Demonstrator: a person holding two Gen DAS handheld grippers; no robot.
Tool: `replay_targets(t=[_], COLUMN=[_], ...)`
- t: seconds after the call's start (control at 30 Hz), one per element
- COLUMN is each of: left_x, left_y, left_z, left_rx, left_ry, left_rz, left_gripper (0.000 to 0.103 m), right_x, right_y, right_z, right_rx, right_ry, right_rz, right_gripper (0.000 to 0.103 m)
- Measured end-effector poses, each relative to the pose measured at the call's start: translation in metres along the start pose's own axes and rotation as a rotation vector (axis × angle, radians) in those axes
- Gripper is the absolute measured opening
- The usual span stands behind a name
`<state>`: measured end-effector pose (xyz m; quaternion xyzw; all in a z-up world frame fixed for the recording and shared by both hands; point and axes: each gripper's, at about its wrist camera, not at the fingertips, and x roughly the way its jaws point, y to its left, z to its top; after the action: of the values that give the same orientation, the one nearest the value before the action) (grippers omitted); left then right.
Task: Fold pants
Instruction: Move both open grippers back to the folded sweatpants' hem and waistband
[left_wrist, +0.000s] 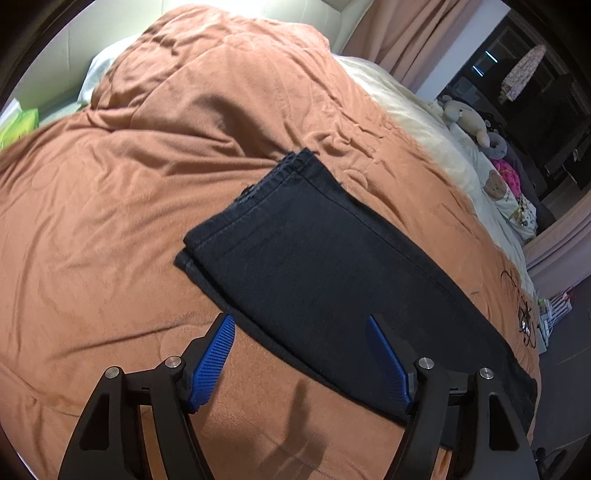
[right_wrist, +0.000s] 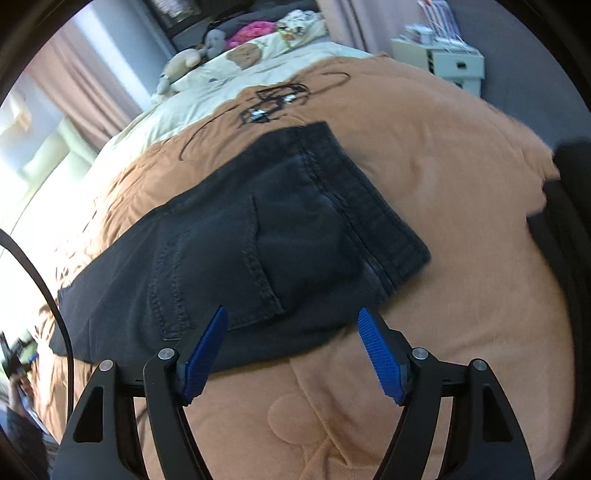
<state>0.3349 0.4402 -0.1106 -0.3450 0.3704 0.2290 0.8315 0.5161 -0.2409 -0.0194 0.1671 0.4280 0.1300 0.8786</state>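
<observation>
Orange quilt (left_wrist: 129, 206), cream sheet (left_wrist: 424, 129), stuffed toys (left_wrist: 469, 118).

A bed fills most of both views, covered by a rumpled orange-brown blanket (left_wrist: 147, 192) with a cream quilt (left_wrist: 417, 122) showing along its far right edge, where stuffed toys (left_wrist: 467, 114) and a bright pink item lie near a dark window (left_wrist: 517, 55). Pinkish curtains (left_wrist: 413, 40) hang beside that window, and strong light falls across the far end of the bed by a pale wall. In the right wrist view a small white drawer unit (right_wrist: 450, 64) stands on the grey floor (right_wrist: 524, 74) beyond the bed, with a thin black cable (right_wrist: 280, 99) lying on the blanket.
</observation>
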Motion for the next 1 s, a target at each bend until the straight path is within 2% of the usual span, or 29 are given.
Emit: replay_targets(t=[0.1, 0.17, 0.43, 0.63, 0.8, 0.93, 1.0], left_x=[0.012, 0.022, 0.057, 0.065, 0.069, 0.074, 0.075], left_y=[0.009, 0.016, 0.042, 0.044, 0.052, 0.053, 0.059], left_z=[-0.007, -0.01, -0.022, -0.016, -0.006, 0.003, 0.006], left_rx=[-0.035, -0.064, -0.153, -0.144, -0.194, -0.18, -0.211], left_ry=[0.01, 0.026, 0.072, 0.012, -0.013, -0.024, -0.03], left_rz=[-0.008, -0.005, -0.026, -0.029, -0.041, -0.024, -0.034], left_gripper=[0.072, 0.065, 0.063, 0.061, 0.058, 0.048, 0.042], right_x=[0.006, 0.011, 0.032, 0.039, 0.051, 0.063, 0.069], right_y=[-0.016, -0.024, -0.051, -0.06, -0.065, -0.064, -0.066], right_z=[-0.007, -0.011, -0.015, -0.006, -0.005, -0.004, -0.004], right_rx=[0.066, 0.101, 0.212, 0.253, 0.294, 0.309, 0.33], right_ry=[0.007, 0.012, 0.04, 0.01, -0.023, -0.053, -0.067], right_rz=[0.01, 0.016, 0.068, 0.117, 0.162, 0.195, 0.209], right_gripper=[0.072, 0.072, 0.072, 0.072, 0.072, 0.072, 0.064])
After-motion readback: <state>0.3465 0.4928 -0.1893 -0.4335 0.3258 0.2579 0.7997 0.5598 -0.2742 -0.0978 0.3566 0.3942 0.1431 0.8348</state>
